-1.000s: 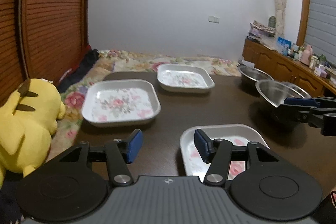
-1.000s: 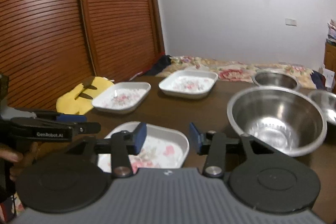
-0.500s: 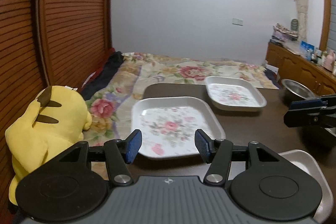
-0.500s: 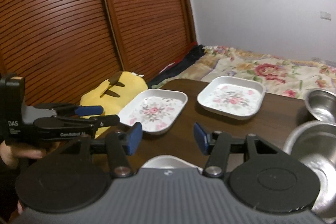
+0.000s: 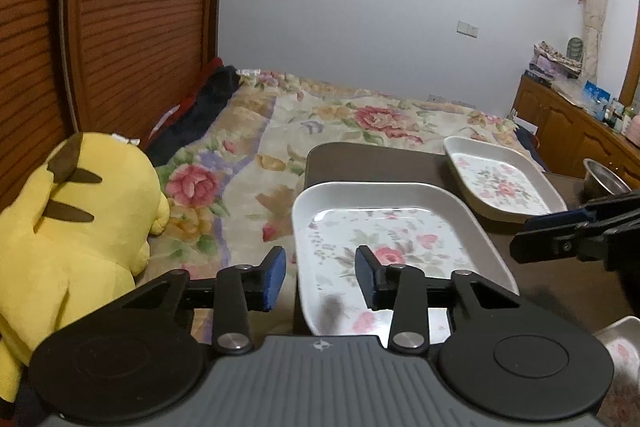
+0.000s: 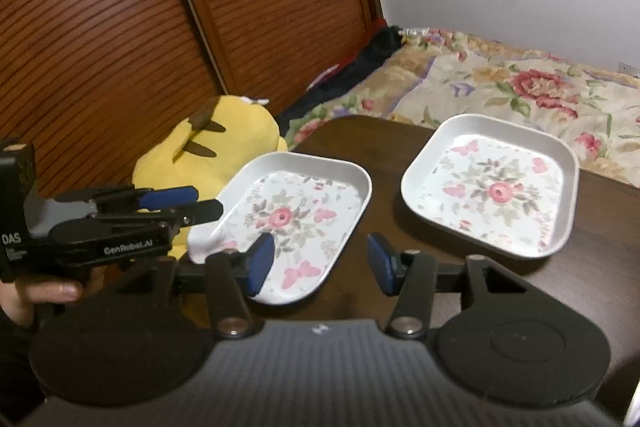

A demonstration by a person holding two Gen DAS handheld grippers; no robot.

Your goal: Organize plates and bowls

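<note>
Fingers of my left gripper point(image 5: 320, 277) had just been closing astride the near white floral square plate's point(image 5: 400, 251) rim, my right gripper point(image 6: 318, 261) gaped empty.

Two floral square plates point(image 6: 280, 223) point(image 6: 496, 187) flat, apart, on table point(image 6: 380, 155)

1. A pale plain wall point(image 5: 360, 7) is seen at the back, with a switch plate point(image 5: 467, 28) fixed on it.
2. Slatted brown wooden doors point(image 6: 120, 27) are set along the left side.
3. A bed point(image 5: 320, 123) is covered by a flowered blanket.
4. A wooden cabinet point(image 5: 568, 131) is placed at the right, loaded with small items.
5. A dark brown table point(image 6: 400, 163) is set against the bed.
</note>
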